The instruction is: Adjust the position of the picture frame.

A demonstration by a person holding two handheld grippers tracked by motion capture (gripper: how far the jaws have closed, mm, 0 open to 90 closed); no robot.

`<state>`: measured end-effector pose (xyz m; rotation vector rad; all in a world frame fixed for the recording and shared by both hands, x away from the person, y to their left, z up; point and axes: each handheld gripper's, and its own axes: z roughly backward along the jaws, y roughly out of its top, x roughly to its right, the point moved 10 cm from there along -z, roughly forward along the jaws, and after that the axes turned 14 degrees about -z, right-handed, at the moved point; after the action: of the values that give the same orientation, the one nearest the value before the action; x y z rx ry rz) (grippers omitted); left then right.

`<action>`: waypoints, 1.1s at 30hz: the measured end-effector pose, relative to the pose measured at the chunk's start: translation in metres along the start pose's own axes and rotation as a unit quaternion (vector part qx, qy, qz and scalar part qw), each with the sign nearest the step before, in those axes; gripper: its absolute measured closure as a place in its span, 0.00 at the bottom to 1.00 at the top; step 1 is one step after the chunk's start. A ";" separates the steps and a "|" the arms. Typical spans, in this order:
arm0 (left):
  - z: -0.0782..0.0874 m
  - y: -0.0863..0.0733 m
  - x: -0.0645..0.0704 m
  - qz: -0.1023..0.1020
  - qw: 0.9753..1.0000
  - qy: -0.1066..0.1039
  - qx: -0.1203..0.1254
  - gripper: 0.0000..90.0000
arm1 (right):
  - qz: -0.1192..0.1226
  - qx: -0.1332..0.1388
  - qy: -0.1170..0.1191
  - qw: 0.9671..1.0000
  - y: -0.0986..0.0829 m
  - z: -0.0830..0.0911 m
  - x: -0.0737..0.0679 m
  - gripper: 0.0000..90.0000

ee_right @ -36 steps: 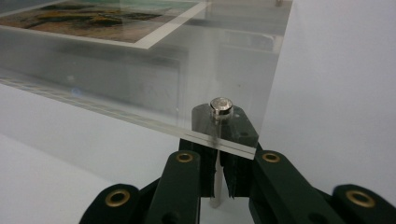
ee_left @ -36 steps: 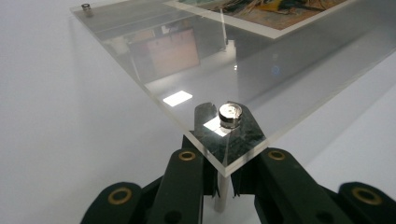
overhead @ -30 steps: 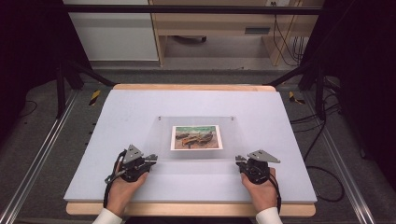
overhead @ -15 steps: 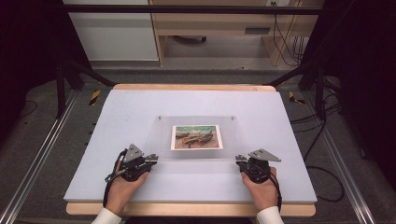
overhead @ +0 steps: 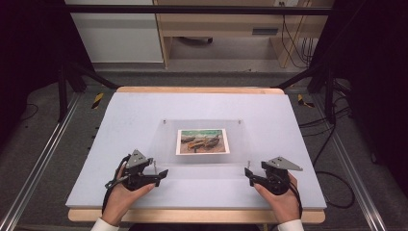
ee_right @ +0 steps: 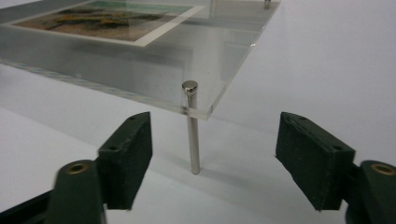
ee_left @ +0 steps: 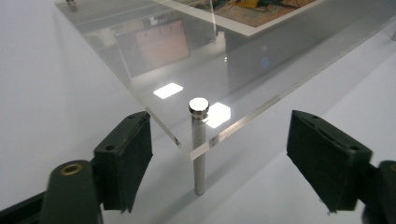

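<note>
Because it is a clear acrylic panel (overhead: 207,142) standing on thin metal posts at its corners, with a printed picture (overhead: 202,141) under the sheet, the piece is likely stiff, smooth and slippery, and prone to scratching or chipping at an edge. It sits at the centre of the high view on the pale bench (overhead: 120,120). The left hand-held gripper (overhead: 161,174), at lower left of that frame, and the right hand-held gripper (overhead: 249,174), at lower right, each stand wide open, holding nothing. In the left gripper view a near corner post (ee_left: 199,144) rises between the jaws, untouched; the right gripper view shows the other near corner post (ee_right: 191,126) likewise. The safest hold seems to be these two posts or the corners at them, lifted evenly.
</note>
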<state>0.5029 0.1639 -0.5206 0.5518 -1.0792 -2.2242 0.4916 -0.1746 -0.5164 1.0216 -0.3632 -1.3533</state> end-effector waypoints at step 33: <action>0.007 0.033 -0.033 0.007 1.000 -0.006 0.013 0.17 | 0.026 -0.008 0.046 0.999 0.051 -0.012 -0.021 0.25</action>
<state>0.5338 0.1733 -0.4866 0.5405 -1.1172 -2.2064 0.5271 -0.1567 -0.4772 1.0504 -0.3080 -1.2575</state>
